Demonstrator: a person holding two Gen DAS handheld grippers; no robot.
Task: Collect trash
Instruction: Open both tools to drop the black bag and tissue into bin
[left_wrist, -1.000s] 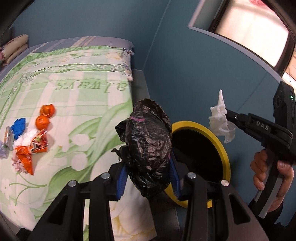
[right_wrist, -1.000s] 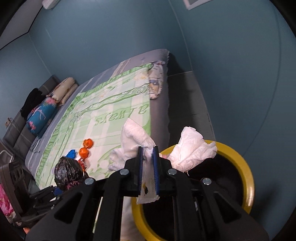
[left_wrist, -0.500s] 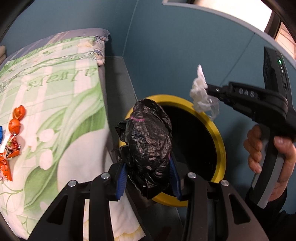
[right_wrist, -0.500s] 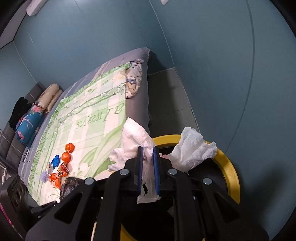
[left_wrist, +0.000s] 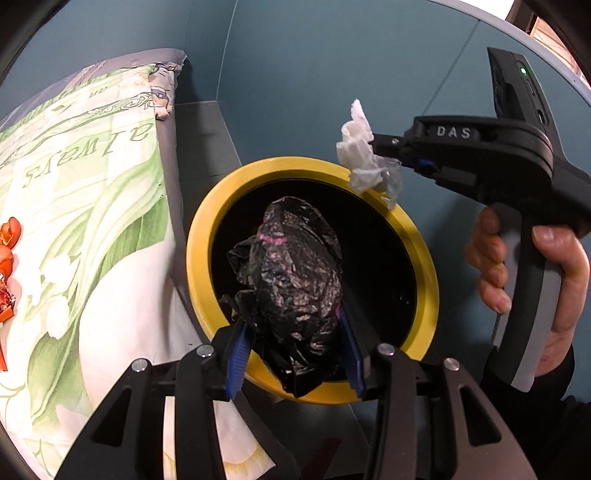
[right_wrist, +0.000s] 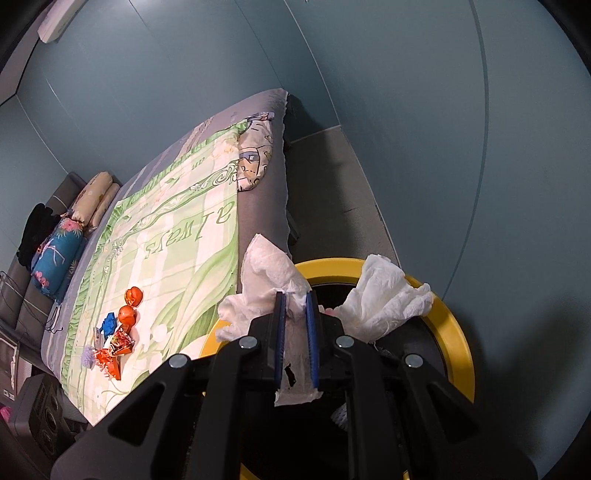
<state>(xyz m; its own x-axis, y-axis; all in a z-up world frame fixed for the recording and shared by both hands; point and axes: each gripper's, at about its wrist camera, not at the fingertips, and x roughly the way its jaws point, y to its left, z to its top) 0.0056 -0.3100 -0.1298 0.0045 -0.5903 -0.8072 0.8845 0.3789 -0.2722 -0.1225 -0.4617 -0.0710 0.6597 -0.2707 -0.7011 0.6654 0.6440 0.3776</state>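
My left gripper (left_wrist: 293, 328) is shut on a crumpled black plastic bag (left_wrist: 295, 273) and holds it over the dark mouth of the yellow-rimmed bin (left_wrist: 207, 236). My right gripper (right_wrist: 294, 314) is shut on crumpled white tissue (right_wrist: 273, 269), held above the bin's rim (right_wrist: 454, 332); it also shows in the left wrist view (left_wrist: 391, 158) with the tissue (left_wrist: 364, 158) over the far rim. More trash lies on the bed: orange peels (right_wrist: 129, 304), orange wrappers (right_wrist: 114, 354) and a blue scrap (right_wrist: 109, 323).
The bed (right_wrist: 177, 251) with a green and white cover stands left of the bin, pillows (right_wrist: 59, 243) at its far end. Blue walls (right_wrist: 406, 110) close in behind and right. Grey floor (right_wrist: 332, 206) runs between bed and wall.
Both grippers have moved over the bin. The black bag now hangs above the bin's opening, and the tissue sits over the far rim.
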